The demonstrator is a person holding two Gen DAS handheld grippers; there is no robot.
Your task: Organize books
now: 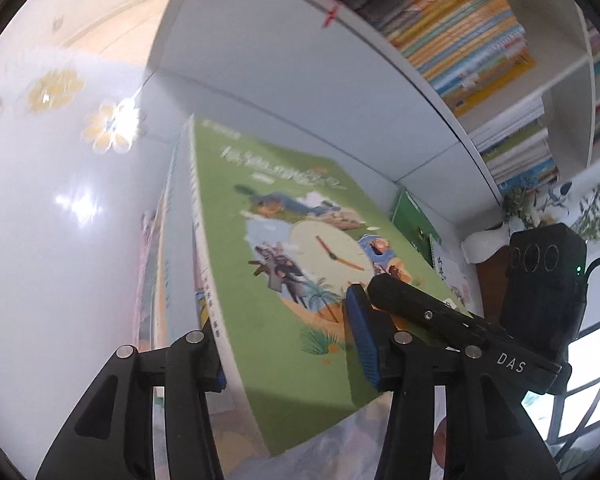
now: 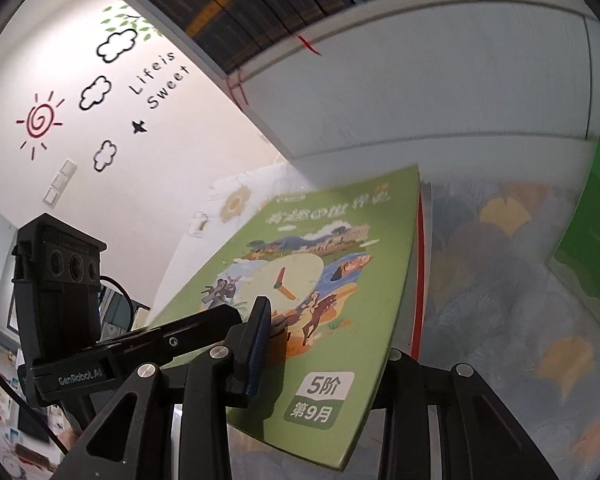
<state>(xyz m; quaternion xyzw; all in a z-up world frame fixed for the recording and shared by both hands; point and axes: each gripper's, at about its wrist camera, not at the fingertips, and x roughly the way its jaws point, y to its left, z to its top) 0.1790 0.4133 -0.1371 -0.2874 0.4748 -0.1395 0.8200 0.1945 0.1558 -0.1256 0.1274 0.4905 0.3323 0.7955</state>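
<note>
Gripping from both sides, the left gripper point(image 1: 288, 340) and right gripper point(image 2: 324, 356) each clamp the green book point(image 1: 284, 264), tilted above a patterned tablecloth point(image 2: 500, 280), just below the white bookshelf point(image 2: 420, 92); another green book point(image 2: 596, 236) lies nearby.

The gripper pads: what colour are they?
Blue, ribbed pads on black fingers, pressed against the green book; clearest in the right wrist view.
</note>
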